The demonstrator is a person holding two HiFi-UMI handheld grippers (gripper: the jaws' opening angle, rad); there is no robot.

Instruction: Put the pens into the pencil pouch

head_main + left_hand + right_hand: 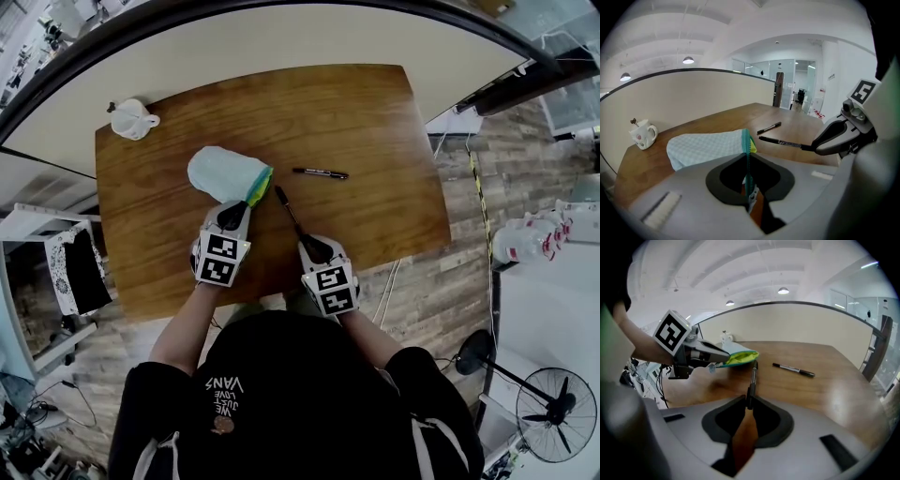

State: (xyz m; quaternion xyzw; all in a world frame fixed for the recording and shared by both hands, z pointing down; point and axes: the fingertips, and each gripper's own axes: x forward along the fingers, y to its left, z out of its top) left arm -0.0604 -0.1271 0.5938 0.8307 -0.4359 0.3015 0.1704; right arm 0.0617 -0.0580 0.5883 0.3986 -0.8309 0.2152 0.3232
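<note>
Desk scene, with a hold on both of the task's things. I am keeping the left hand-held gripper (238, 208) clamped on the near edge of the pale mint checked fabric pencil pouch (223, 172), with the teal zip tape running between its closed jaws. I judge that this grip is keeping the pouch's mouth steady and raised so that a pen can enter. The pouch is lying left of centre on the brown wooden desk (375, 122), with its closed rounded end pointing far left. Its open end is facing the near right and showing a yellow-green lining.

I am gripping the near end of a slim black pen (289, 211) with the right hand-held gripper (307, 240), its jaws closed tight on the barrel. The pen's free end is pointing toward the pouch's mouth and sitting just beside it, not yet inside. Holding it by the tail seems to be leaving most of its length free to slide in.

A second black pen (320, 172) is lying flat on the desk to the right of the pouch, apart from it. A white ceramic mug (131, 118) is standing at the far left corner.
</note>
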